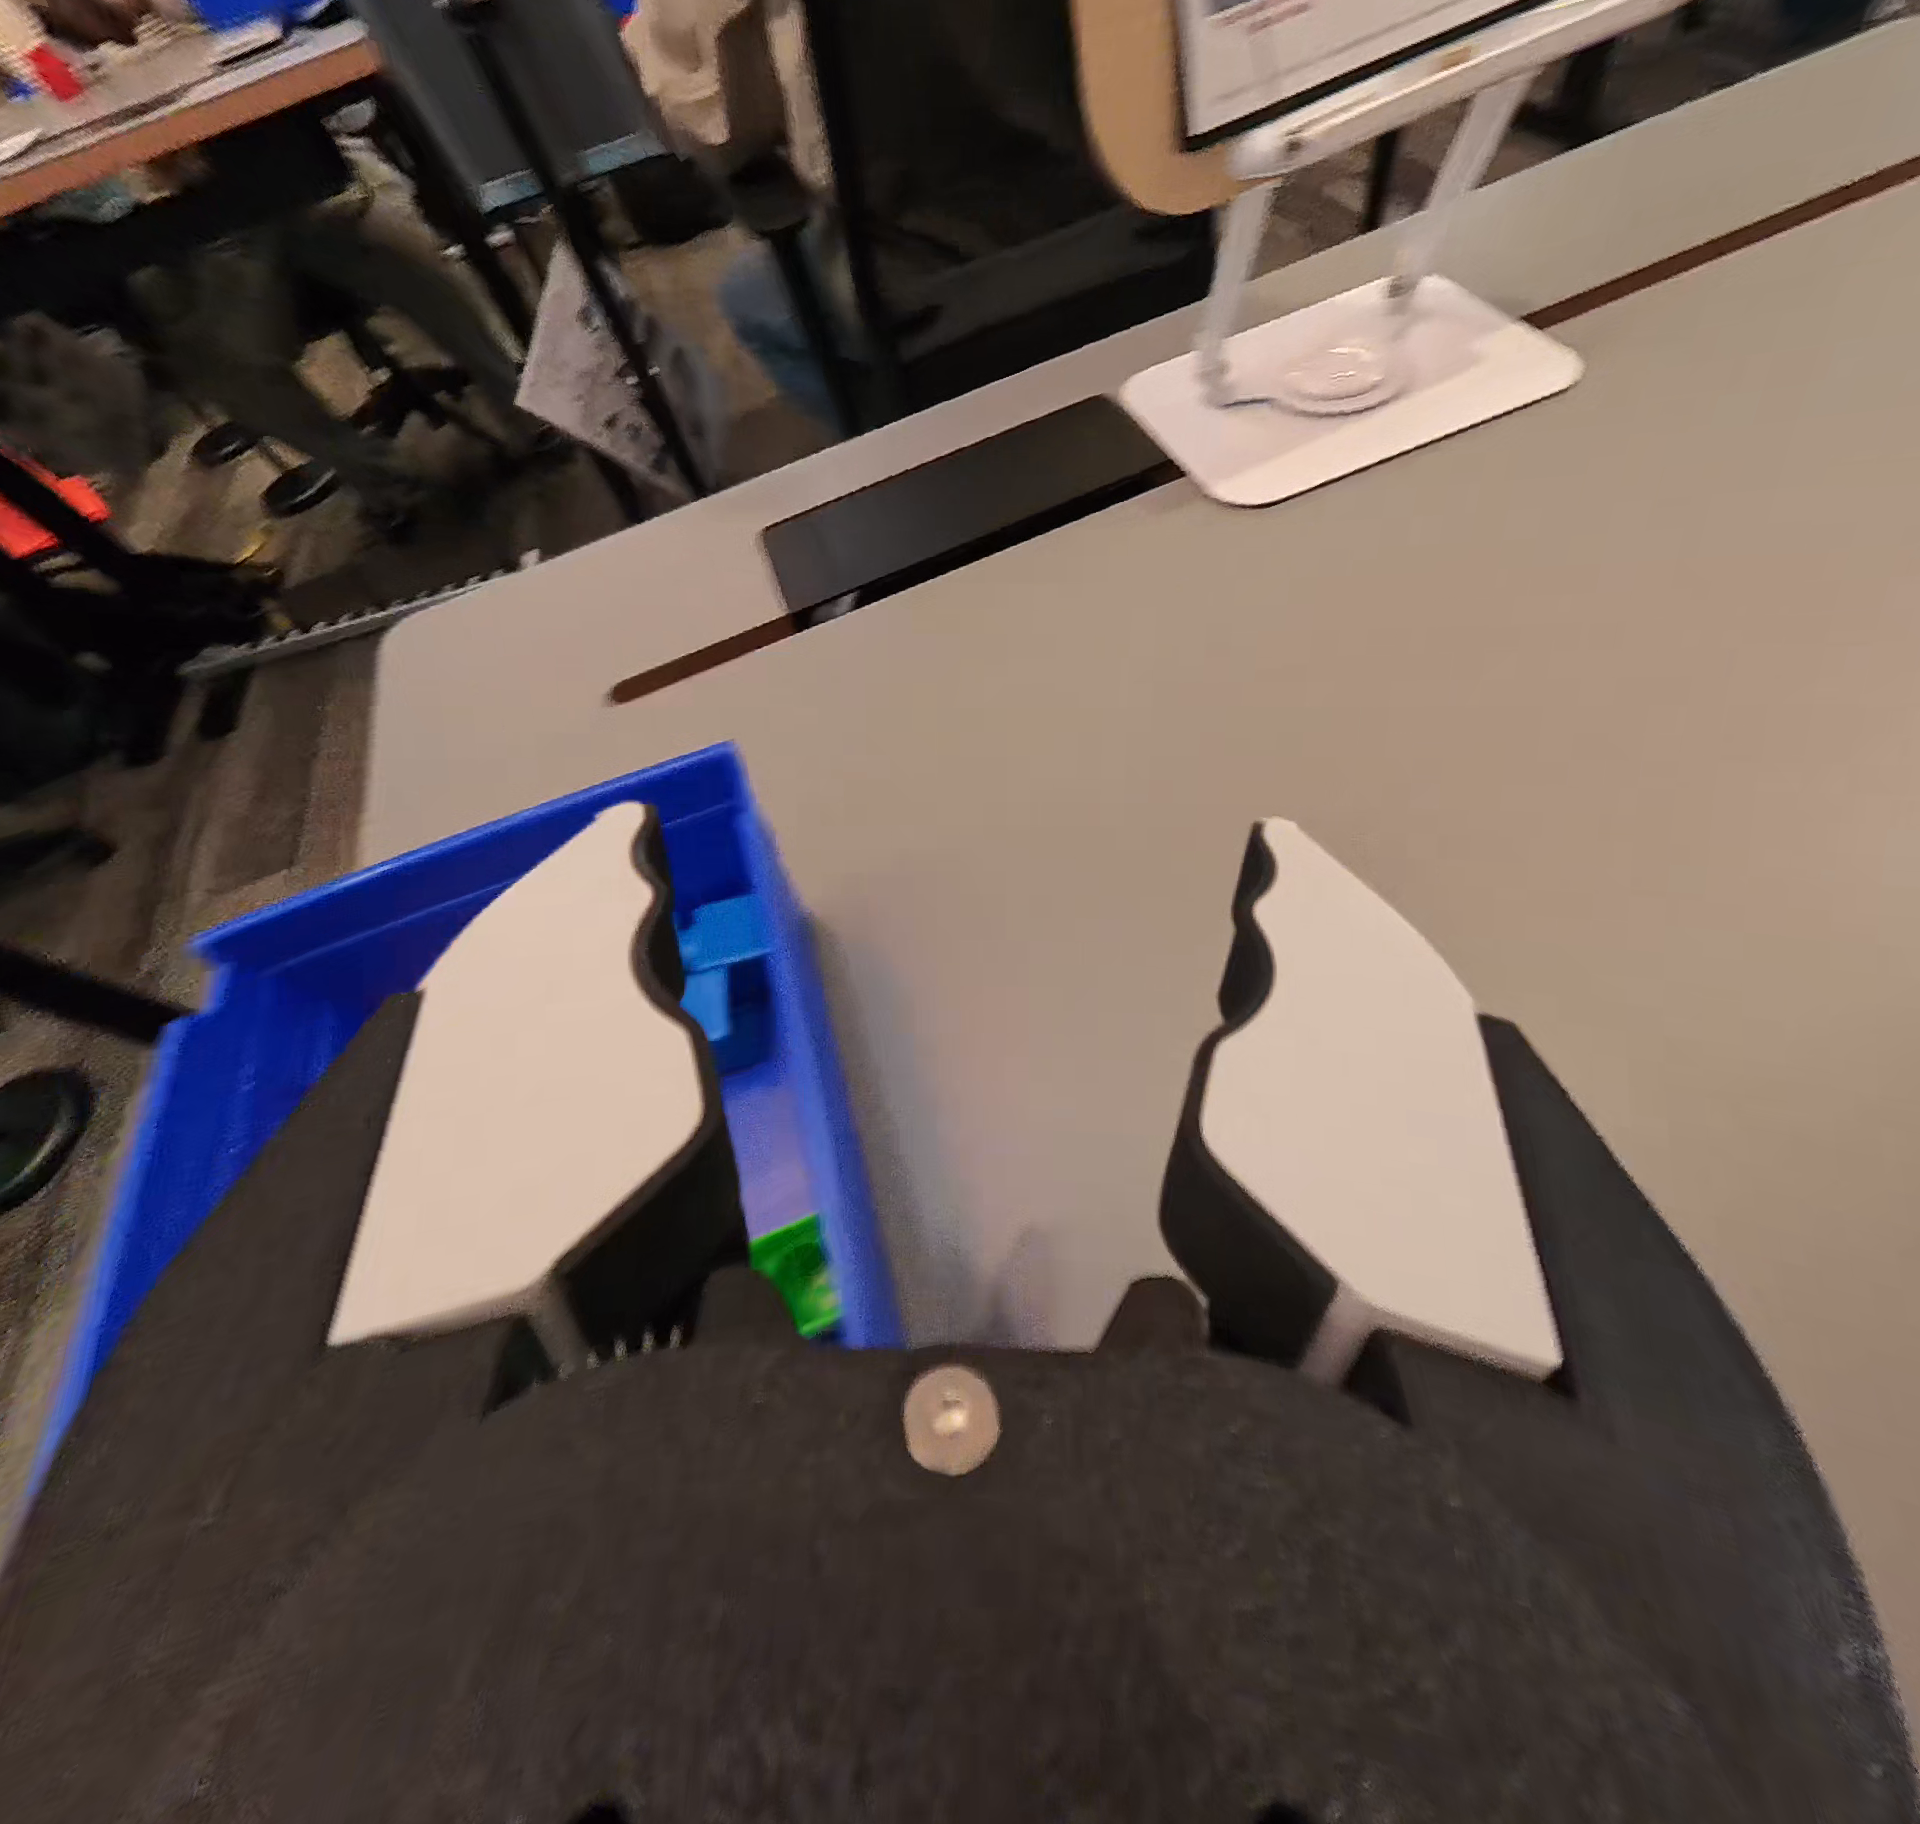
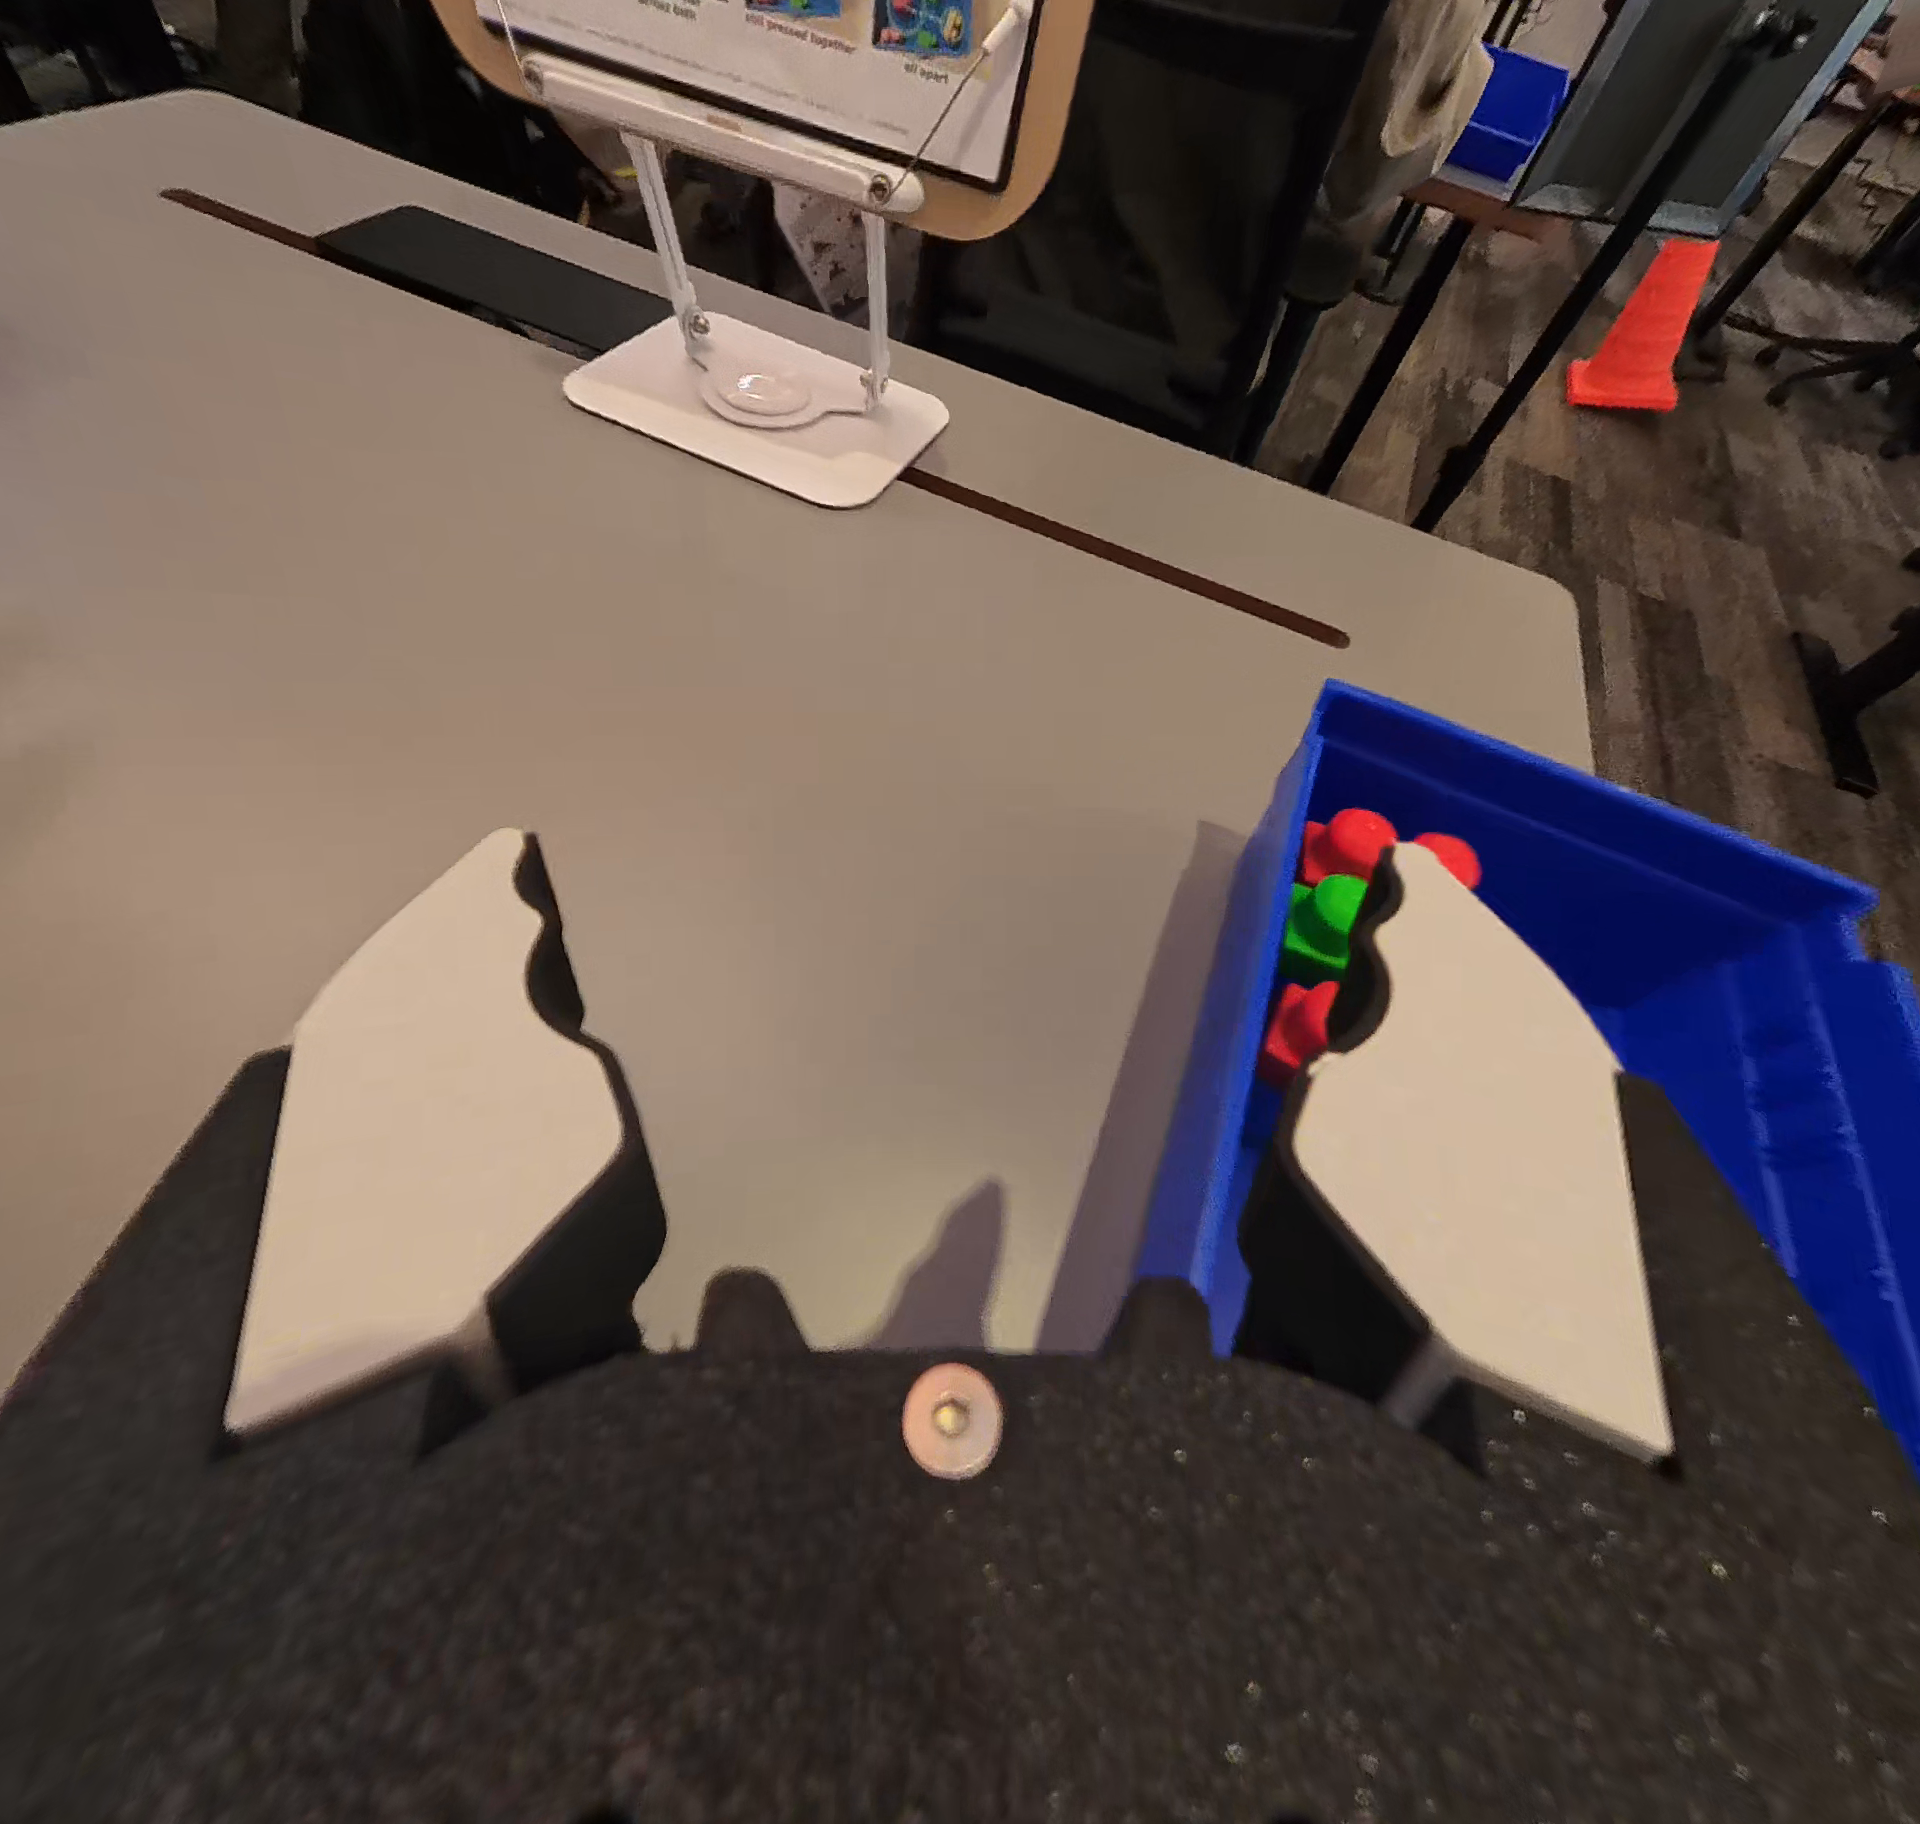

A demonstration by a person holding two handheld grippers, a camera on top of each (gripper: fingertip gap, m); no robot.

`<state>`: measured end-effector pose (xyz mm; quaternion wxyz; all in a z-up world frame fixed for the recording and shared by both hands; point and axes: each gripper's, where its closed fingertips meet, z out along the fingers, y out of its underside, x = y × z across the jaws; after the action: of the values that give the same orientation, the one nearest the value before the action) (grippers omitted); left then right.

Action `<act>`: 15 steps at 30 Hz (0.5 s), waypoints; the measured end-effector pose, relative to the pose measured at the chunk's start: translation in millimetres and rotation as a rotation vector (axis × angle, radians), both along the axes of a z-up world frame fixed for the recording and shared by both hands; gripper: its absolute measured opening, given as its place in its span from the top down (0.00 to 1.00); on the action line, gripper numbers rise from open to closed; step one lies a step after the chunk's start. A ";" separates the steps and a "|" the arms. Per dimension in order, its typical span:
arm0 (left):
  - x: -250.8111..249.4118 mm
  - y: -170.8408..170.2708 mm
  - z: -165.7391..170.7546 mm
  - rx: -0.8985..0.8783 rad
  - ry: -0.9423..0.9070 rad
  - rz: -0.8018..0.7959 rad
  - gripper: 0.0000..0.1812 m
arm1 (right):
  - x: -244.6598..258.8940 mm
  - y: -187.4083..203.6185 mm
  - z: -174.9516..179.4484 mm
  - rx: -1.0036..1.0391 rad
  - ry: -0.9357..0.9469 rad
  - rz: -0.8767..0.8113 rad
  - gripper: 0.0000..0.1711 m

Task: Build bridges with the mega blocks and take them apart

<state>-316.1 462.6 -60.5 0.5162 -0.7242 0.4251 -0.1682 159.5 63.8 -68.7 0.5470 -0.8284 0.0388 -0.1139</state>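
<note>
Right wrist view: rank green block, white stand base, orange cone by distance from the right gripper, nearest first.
From the right gripper:
1. green block, in the blue bin beside the gripper's right finger.
2. white stand base, ahead, mid-table.
3. orange cone, on the floor, far right.

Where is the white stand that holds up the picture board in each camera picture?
Left wrist view: the white stand sits upper right on the grey table.
Right wrist view: the stand sits upper middle, left of centre.
Shared landmark: the dark slot running under its base.
</note>
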 end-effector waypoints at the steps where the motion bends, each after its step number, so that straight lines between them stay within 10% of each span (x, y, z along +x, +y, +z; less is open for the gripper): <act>1: -15.7 8.7 4.1 -0.005 0.008 0.029 0.43 | -4.7 -0.3 -5.2 -0.001 -0.001 -0.005 0.19; 15: -135.8 67.1 -5.1 -0.158 0.031 0.138 0.54 | -46.9 11.3 -29.9 0.018 0.045 -0.018 0.25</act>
<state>-451.9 529.8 -65.6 0.4612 -0.7927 0.3676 -0.1543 112.6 75.1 -98.5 0.5523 -0.8255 0.0596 -0.0998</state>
